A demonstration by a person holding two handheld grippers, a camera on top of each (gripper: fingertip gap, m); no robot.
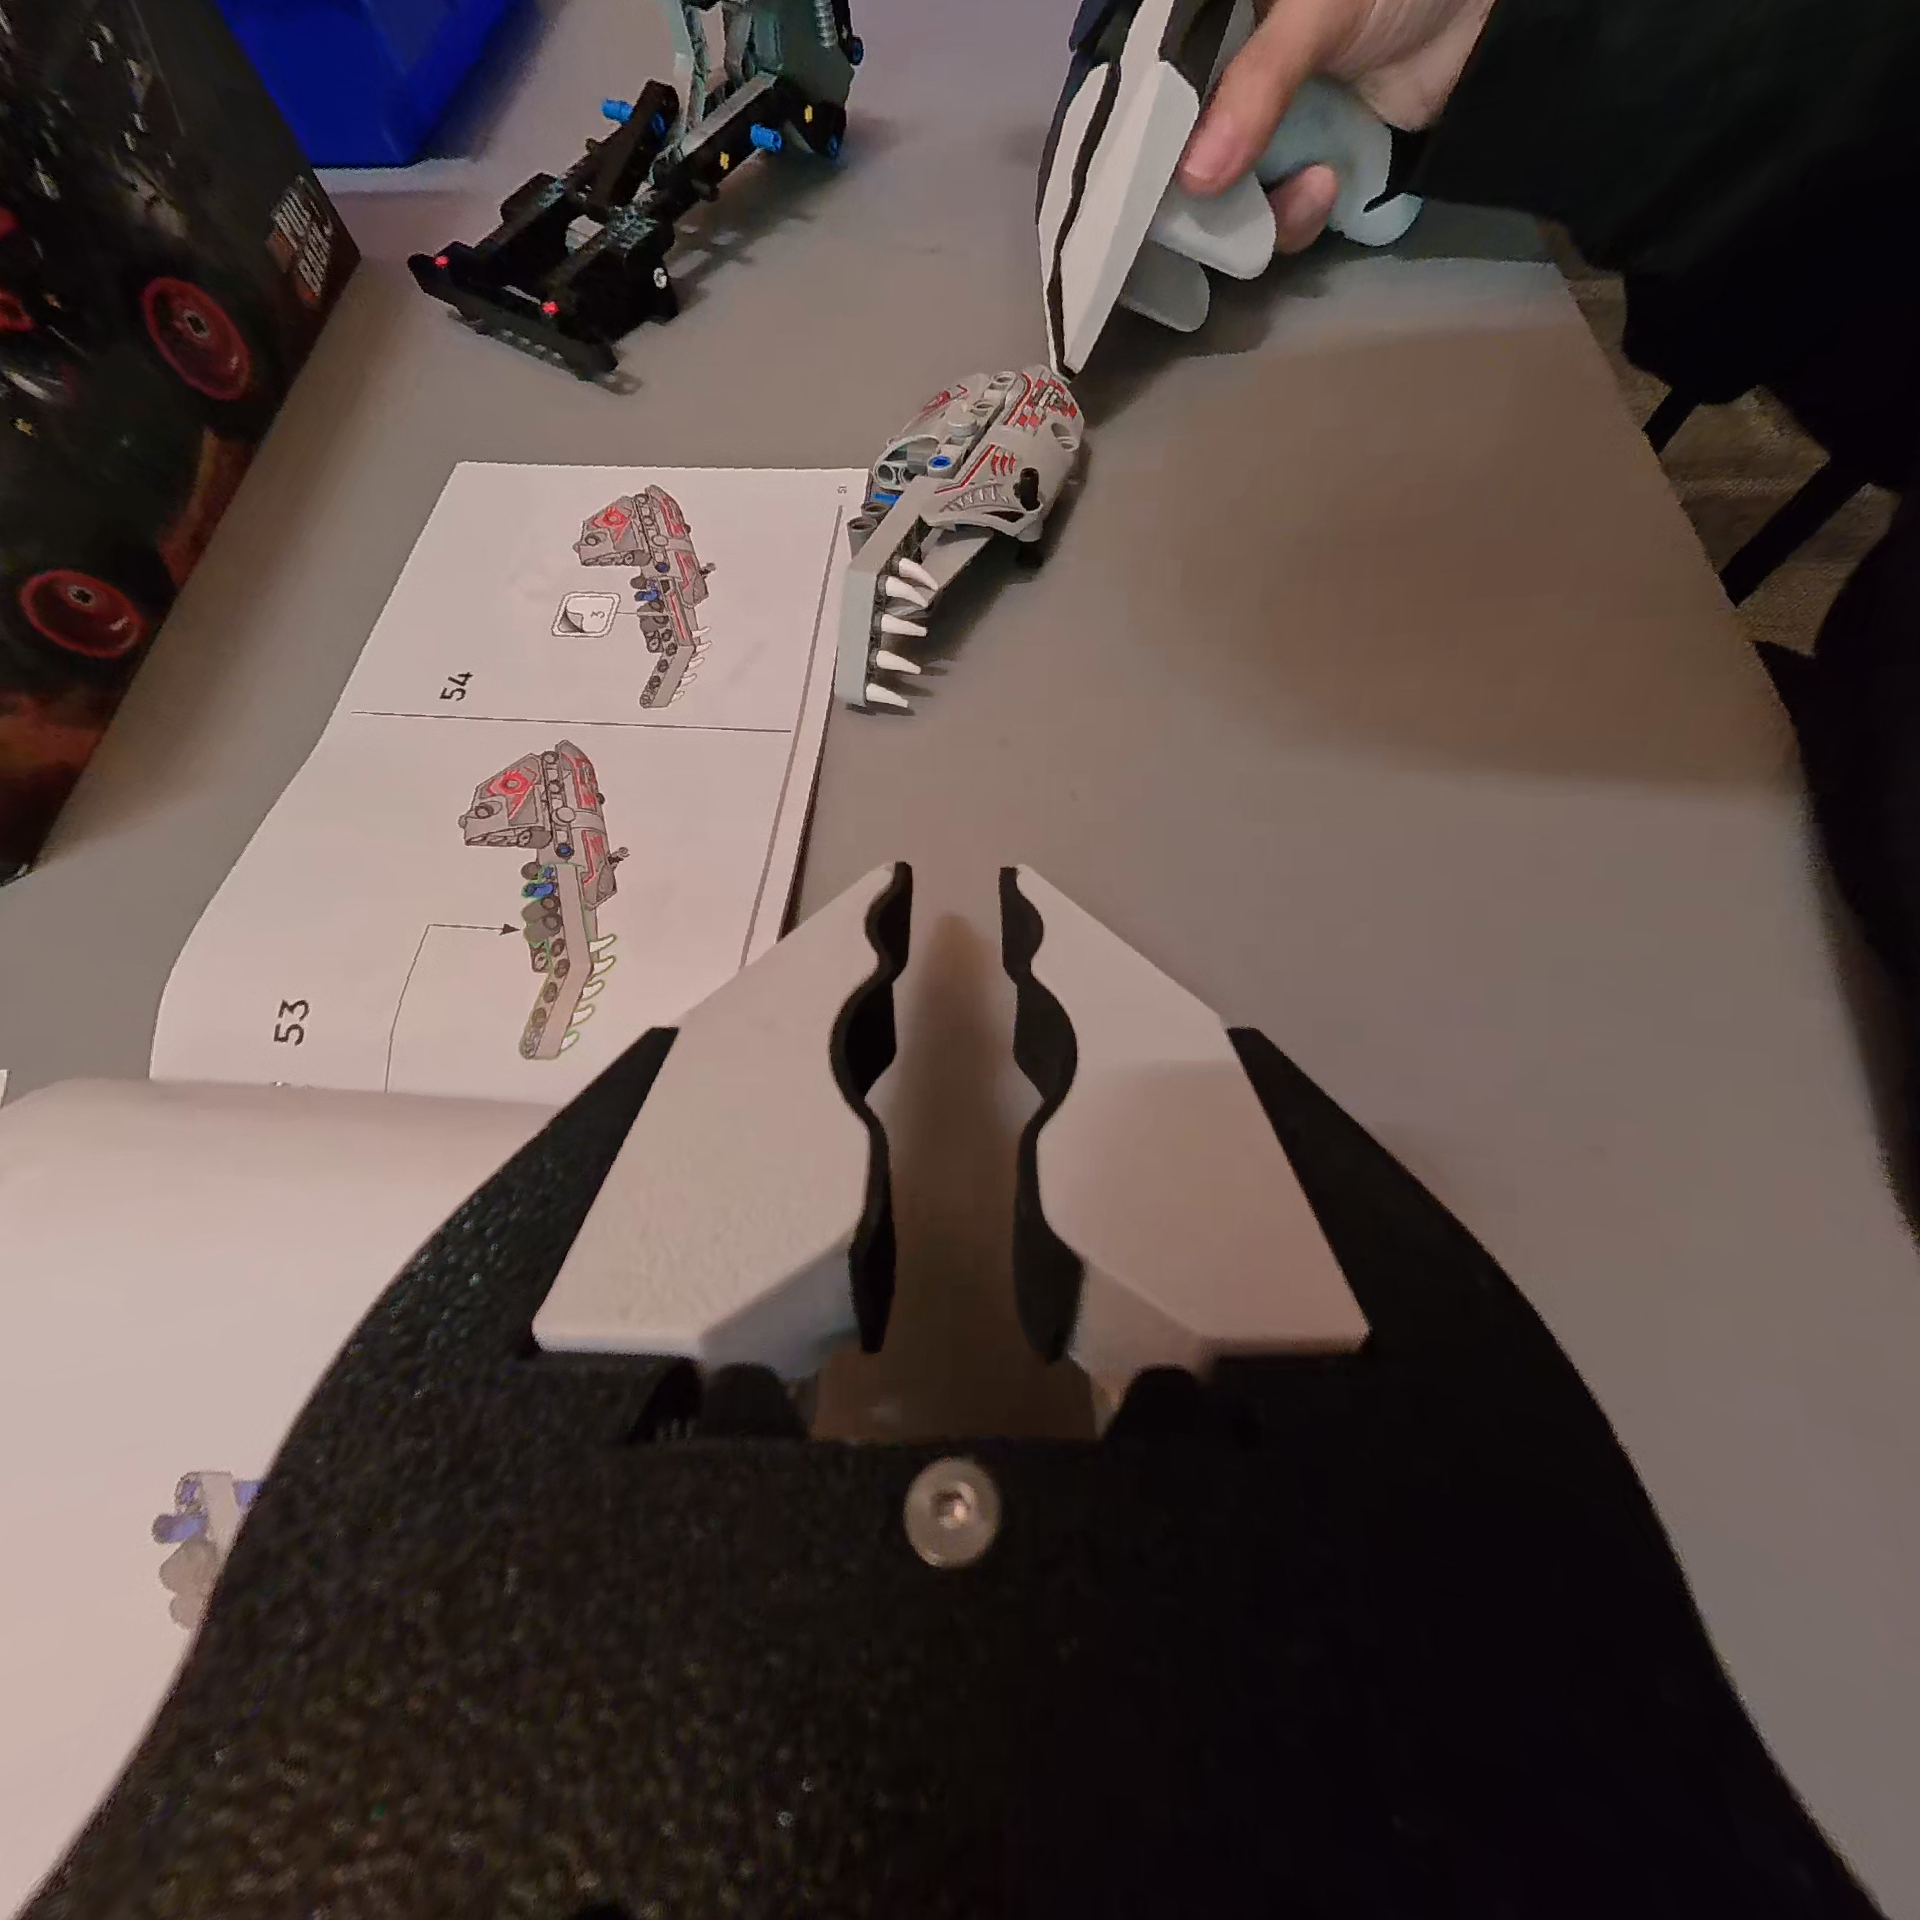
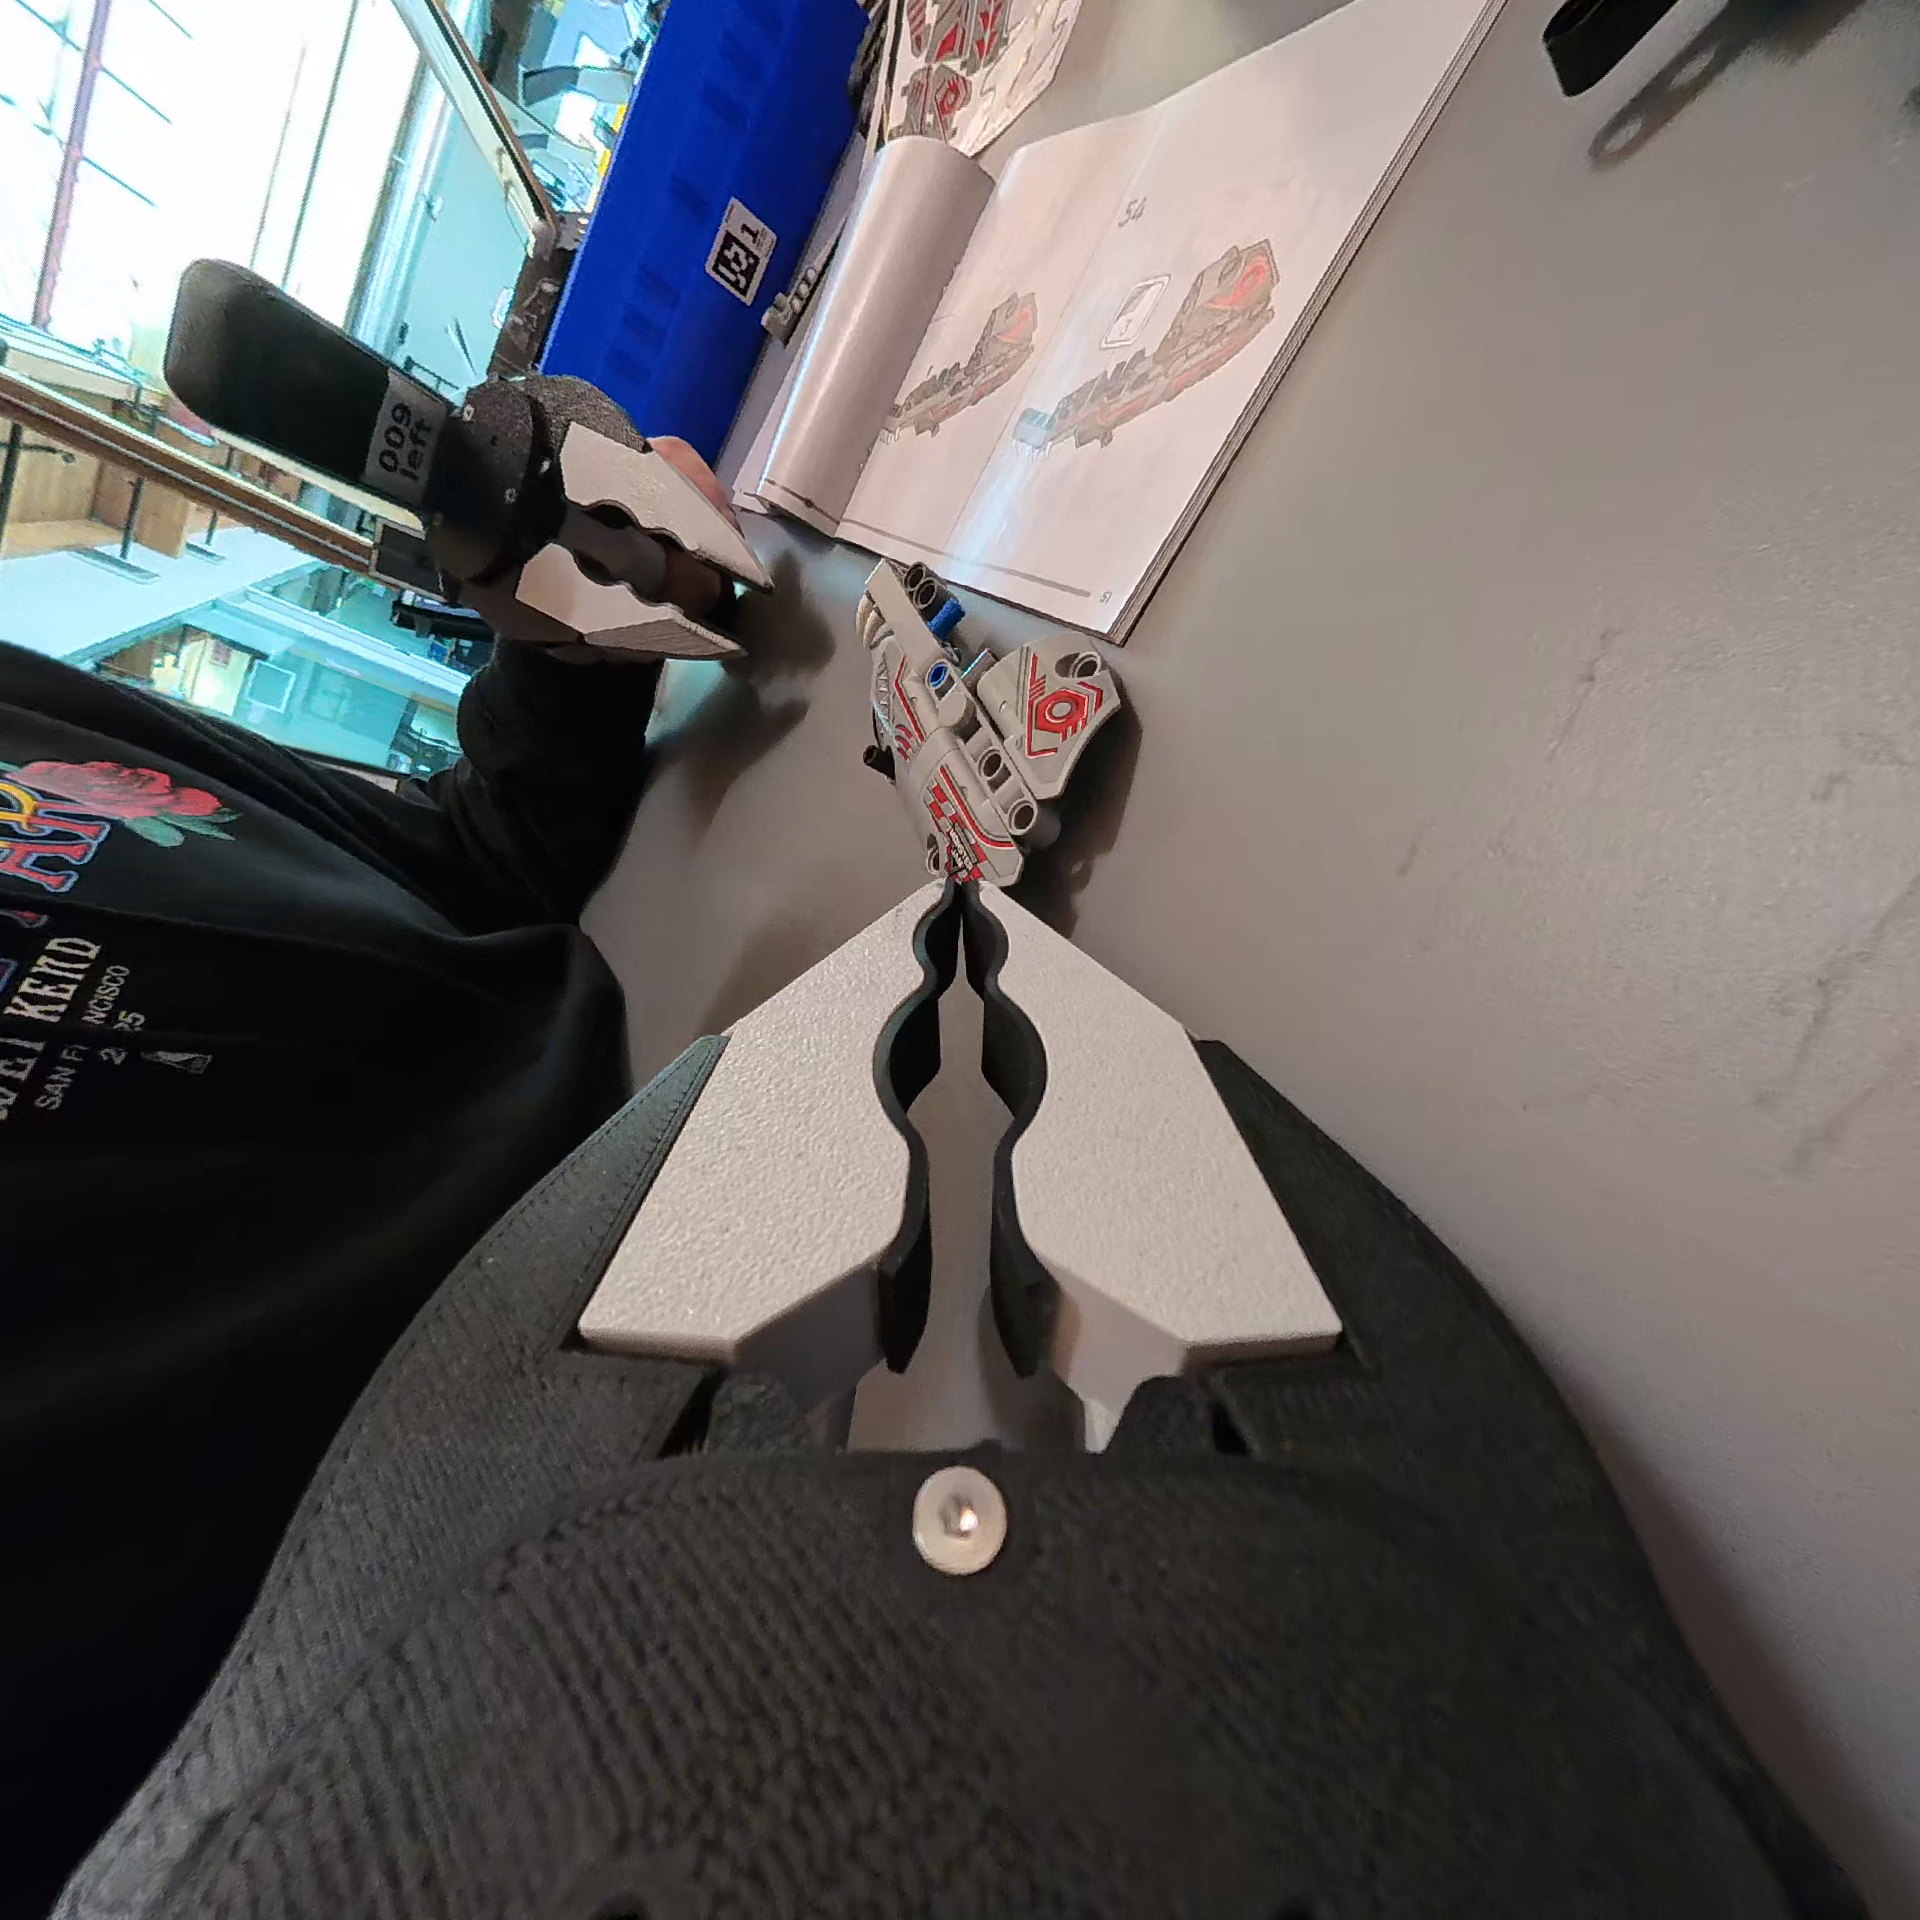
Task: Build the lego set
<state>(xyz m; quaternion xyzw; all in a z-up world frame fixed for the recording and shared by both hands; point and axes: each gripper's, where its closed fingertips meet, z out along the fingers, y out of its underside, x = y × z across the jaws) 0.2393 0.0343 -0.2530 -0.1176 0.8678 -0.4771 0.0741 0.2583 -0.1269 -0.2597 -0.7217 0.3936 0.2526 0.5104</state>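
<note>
A grey lego jaw assembly [image 1: 966, 488] with red markings and white teeth lies on the grey table [image 1: 1351, 831], right of the open instruction booklet [image 1: 520, 779]. My right gripper [image 1: 1068, 362] comes down from the far side, and its tips pinch the rear end of the assembly. In the right wrist view the right gripper [image 2: 961, 896] is closed on that end of the assembly [image 2: 997, 748]. My left gripper [image 1: 956, 883] is open and empty, over the table short of the assembly. It also shows in the right wrist view [image 2: 753, 616].
A black lego chassis [image 1: 623, 218] lies at the far left. The dark set box [image 1: 125, 416] stands at the left edge, with a blue bin [image 1: 364, 73] behind it. In the right wrist view, a sticker sheet [image 2: 966, 73] lies beyond the booklet [image 2: 1143, 364]. The grippers' ends are close to 15 cm from one another.
</note>
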